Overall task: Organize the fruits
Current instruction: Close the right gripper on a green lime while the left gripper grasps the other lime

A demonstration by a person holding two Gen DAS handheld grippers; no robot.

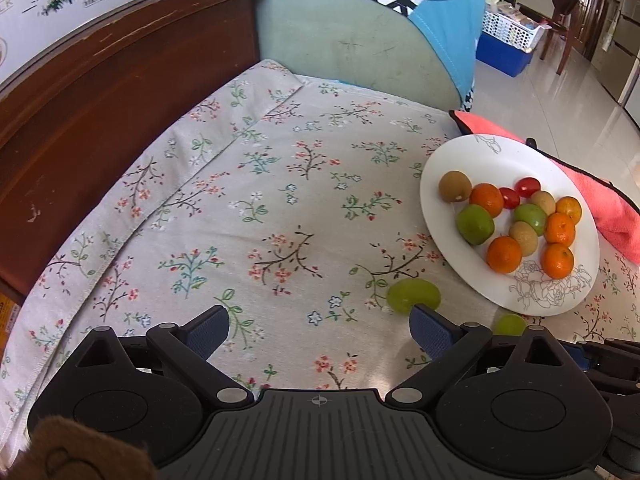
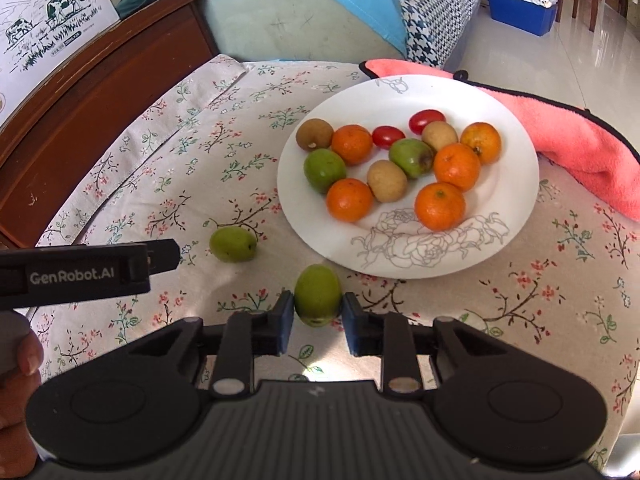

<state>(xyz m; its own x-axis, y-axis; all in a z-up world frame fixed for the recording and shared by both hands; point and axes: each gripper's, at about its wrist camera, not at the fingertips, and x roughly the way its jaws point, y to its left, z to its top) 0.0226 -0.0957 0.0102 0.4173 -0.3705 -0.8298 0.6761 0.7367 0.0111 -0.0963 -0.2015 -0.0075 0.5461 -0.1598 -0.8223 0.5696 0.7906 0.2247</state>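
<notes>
A white plate (image 2: 400, 92) with a drawn rose holds several oranges, brown longans, two green jujubes and two cherry tomatoes. My right gripper (image 2: 318, 312) is shut on a green jujube (image 2: 318, 294), its blue pads pressing both sides, just in front of the plate's near rim. A second loose green jujube (image 2: 233, 244) lies on the floral cloth to its left. In the left wrist view that loose jujube (image 1: 413, 295) lies just beyond the right fingertip of my open left gripper (image 1: 319, 326). The plate (image 1: 480, 152) lies to the right, and the held jujube (image 1: 509, 325) peeks out lower right.
A pink towel (image 2: 580, 148) lies behind and right of the plate. A dark wooden board (image 1: 100, 112) edges the cloth on the left, a pale green cushion (image 1: 340, 44) stands at the back. The left gripper's body (image 2: 80, 274) crosses the right view's left side.
</notes>
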